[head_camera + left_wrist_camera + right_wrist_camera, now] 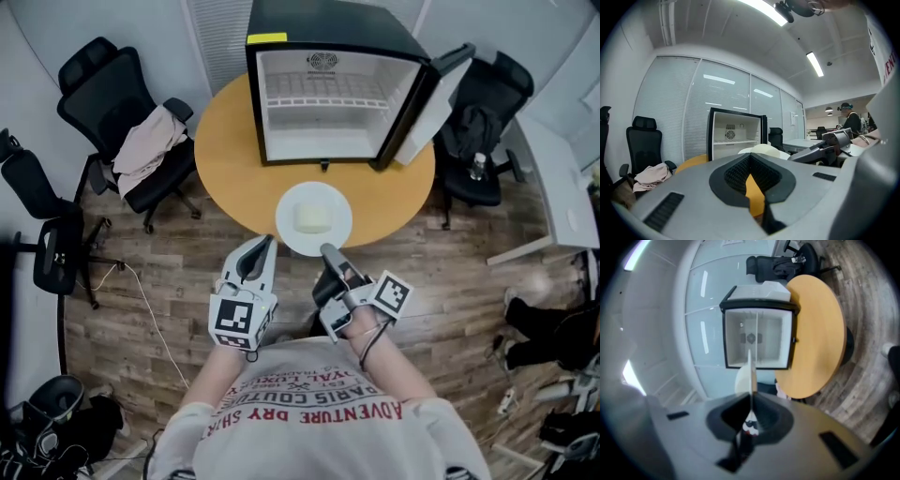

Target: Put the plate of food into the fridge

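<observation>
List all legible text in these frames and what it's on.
"ADVENTURE DRY SHIRT": red print on the shirt, upside down in the head view.
Smaller shirt lines beside it: partly legible, maybe "COUTU" and "EST."; not sure.
Round logo on the fridge back wall: too small to read.
Yellow sticker on the fridge top: nothing legible.

Upside-down red print on the person's grey shirt (319, 427), across the tabletop (225, 159) from the fridge (328, 23), reads "ADVENTURE" and "PARIS COUTU". The yellow sticker (267, 38) on the fridge's top edge is illegible.
</observation>
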Demonstrator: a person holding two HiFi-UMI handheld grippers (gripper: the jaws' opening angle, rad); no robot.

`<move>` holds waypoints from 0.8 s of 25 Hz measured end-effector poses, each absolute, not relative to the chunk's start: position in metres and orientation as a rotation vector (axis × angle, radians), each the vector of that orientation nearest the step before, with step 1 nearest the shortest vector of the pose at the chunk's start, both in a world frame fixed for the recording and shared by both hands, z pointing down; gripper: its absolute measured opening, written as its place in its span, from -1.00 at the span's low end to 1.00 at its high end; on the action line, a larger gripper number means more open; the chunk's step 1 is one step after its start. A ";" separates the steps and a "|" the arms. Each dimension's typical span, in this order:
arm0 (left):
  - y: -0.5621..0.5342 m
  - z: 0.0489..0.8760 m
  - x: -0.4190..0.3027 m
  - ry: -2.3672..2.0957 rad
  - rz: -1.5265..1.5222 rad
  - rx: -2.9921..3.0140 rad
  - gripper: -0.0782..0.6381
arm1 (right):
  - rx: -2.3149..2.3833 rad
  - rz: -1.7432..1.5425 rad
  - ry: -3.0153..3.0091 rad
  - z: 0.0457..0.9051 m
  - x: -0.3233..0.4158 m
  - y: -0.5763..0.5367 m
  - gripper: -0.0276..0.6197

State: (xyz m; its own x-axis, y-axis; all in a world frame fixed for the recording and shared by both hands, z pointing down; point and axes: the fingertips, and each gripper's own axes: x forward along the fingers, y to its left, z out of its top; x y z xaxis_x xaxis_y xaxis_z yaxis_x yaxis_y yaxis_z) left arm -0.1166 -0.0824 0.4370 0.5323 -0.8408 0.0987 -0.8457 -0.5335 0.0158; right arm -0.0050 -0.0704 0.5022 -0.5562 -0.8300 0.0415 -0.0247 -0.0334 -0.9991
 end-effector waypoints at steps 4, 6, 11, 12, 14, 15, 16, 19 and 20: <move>-0.120 0.437 -0.103 -1.570 0.121 2.652 -0.71 | -0.870 -1.690 1.671 0.500 0.011 -0.112 -0.80; -0.142 0.436 -0.096 -1.614 0.113 2.615 -0.71 | -0.854 -1.708 1.689 0.497 0.022 -0.134 -0.80; -0.185 0.432 -0.077 -1.722 0.083 2.538 -0.71 | -0.815 -1.743 1.736 0.494 0.052 -0.181 -0.80; -0.191 0.433 -0.073 -1.739 0.076 2.526 -0.71 | -0.807 -1.750 1.746 0.494 0.057 -0.189 -0.80; -0.201 0.435 -0.066 -1.763 0.068 2.505 -0.71 | -0.793 -1.769 1.764 0.496 0.064 -0.200 -0.80; -0.206 0.436 -0.063 -1.771 0.067 2.497 -0.71 | -0.788 -1.780 1.771 0.498 0.067 -0.205 -0.79; -0.212 0.437 -0.060 -1.778 0.067 2.490 -0.71 | -0.784 -1.790 1.776 0.499 0.070 -0.210 -0.80; -0.229 0.441 -0.049 -1.772 0.076 2.479 -0.71 | -0.780 -1.817 1.771 0.505 0.077 -0.226 -0.80; -0.234 0.442 -0.045 -1.762 0.082 2.483 -0.71 | -0.779 -1.821 1.766 0.506 0.078 -0.231 -0.79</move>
State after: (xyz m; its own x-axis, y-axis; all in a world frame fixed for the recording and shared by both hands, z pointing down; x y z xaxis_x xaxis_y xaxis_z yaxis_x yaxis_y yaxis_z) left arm -0.0451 -0.2336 0.4423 0.3306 -0.9386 0.0991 -0.9437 -0.3275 0.0465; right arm 0.0781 -0.2313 0.5060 -0.7210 -0.6897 0.0674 -0.0464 -0.0490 -0.9977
